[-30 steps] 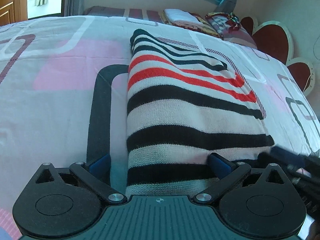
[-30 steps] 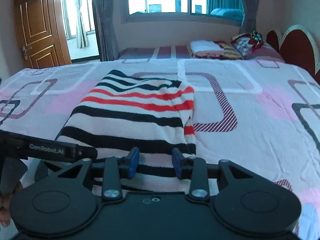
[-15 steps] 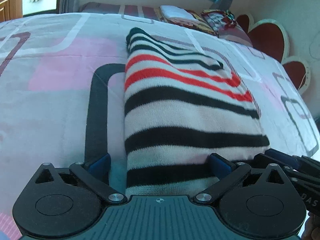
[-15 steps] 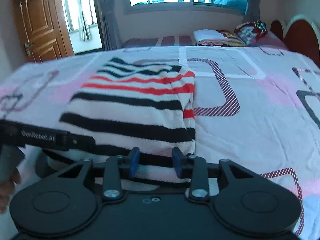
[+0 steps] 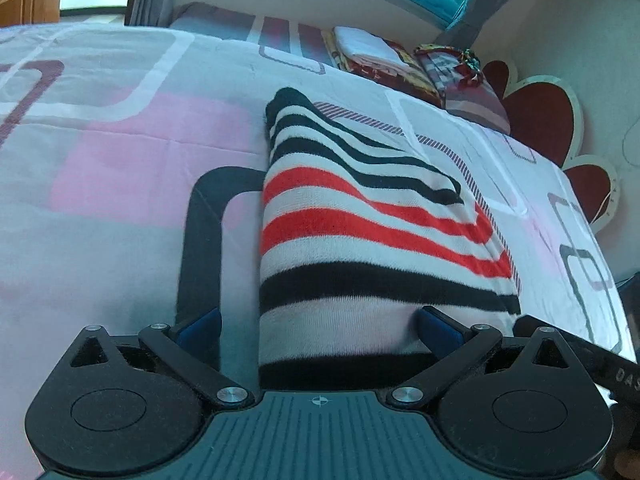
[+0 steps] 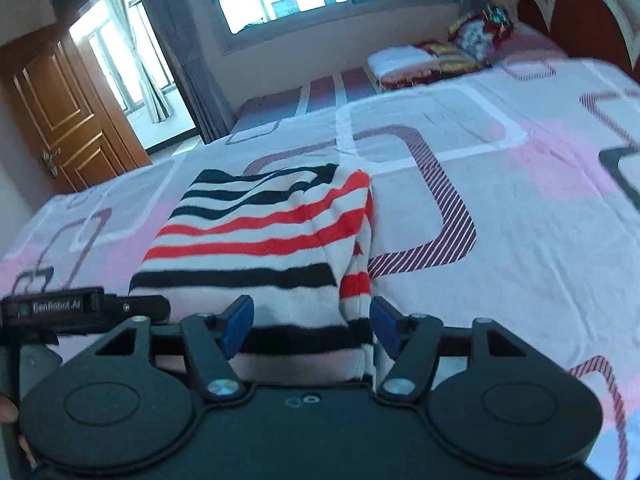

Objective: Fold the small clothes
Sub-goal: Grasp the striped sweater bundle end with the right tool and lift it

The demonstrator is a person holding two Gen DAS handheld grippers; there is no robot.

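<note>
A small knit sweater with black, white and red stripes lies folded lengthwise on the bed, and it also shows in the right wrist view. My left gripper is open, its blue pads wide apart at the sweater's near hem. My right gripper is open too, its blue pads astride the near right corner of the hem. The sweater's near edge is hidden behind both gripper bodies.
The bed sheet is pink, grey and white with rounded-square patterns. Folded linen and pillows lie at the far end by the red headboard. A wooden door and window are beyond the bed.
The right gripper has opened from nearly shut to wide. Both grippers have moved forward over the sweater's near hem, and the views have tilted.
</note>
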